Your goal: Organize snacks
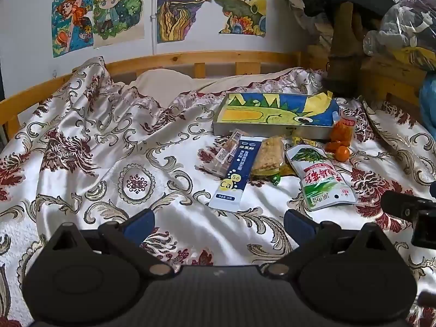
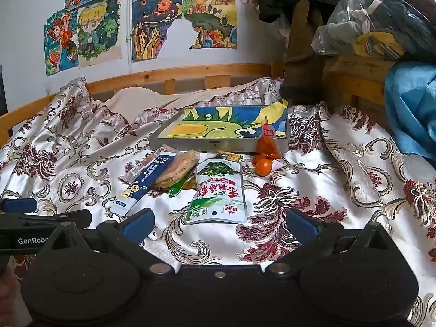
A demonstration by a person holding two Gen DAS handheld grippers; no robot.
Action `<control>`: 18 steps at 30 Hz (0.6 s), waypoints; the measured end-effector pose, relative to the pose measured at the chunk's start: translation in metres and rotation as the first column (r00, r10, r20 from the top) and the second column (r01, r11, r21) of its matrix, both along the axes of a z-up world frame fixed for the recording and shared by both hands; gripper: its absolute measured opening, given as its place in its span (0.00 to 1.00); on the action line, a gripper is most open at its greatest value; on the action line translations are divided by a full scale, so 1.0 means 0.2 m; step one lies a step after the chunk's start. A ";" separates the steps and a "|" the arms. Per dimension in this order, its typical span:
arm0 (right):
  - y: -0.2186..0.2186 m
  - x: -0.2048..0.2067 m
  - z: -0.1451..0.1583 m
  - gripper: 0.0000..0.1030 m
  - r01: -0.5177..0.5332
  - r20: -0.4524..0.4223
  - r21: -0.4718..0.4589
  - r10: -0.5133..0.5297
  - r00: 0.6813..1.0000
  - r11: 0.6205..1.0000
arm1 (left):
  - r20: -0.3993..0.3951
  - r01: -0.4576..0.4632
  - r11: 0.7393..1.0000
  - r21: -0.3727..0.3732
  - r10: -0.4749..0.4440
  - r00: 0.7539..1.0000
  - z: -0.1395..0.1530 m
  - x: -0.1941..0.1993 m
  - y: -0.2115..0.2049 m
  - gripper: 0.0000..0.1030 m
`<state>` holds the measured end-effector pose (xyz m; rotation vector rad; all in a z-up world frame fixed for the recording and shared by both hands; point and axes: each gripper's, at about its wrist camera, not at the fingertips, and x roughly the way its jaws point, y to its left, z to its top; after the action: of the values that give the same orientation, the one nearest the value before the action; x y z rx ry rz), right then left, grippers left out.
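snacks (image 2: 185,174) before tray (image 2: 218,145) | both on bed (image 2: 313,218) (one perhaps touching)

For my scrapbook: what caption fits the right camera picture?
Open right gripper above snack packets lying before a painted tray on the bed.

A bed covered by a glossy white bedspread (image 1: 90,169) with red and gold floral scrollwork is seen, rumpled toward 10 o'clock. Toward 1 o'clock a shallow grey tray (image 1: 261,132), lined with a blue, yellow and green drawing, is laid on the cover. Just in front of it a cluster of snacks is spread: a clear-wrapped bar (image 1: 227,152), a dark blue sachet (image 1: 233,175), a crumbly biscuit pack (image 1: 268,155), a white and green pouch (image 1: 323,177), an orange packet (image 1: 342,129) leaned against the tray, and a small orange fruit (image 1: 342,154) beside it.
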<state>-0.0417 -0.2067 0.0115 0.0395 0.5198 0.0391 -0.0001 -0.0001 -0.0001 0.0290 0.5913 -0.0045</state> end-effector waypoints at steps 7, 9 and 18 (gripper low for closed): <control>0.00 0.00 0.00 0.99 -0.002 -0.004 0.001 0.002 1.000 1.000 | 0.003 -0.006 1.000 -0.006 0.006 1.000 0.00 0.00 0.01 1.00; 0.00 0.00 0.00 0.99 -0.003 -0.005 0.001 0.003 1.000 1.000 | 0.000 -0.001 1.000 0.002 0.001 1.000 0.00 0.00 0.00 1.00; 0.00 0.00 0.00 0.99 0.000 -0.008 -0.002 0.000 1.000 1.000 | 0.000 0.001 1.000 0.000 -0.001 1.000 0.00 0.00 0.00 1.00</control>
<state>-0.0410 -0.2069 0.0108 0.0380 0.5277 0.0389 -0.0001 -0.0001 0.0000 0.0289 0.5914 -0.0052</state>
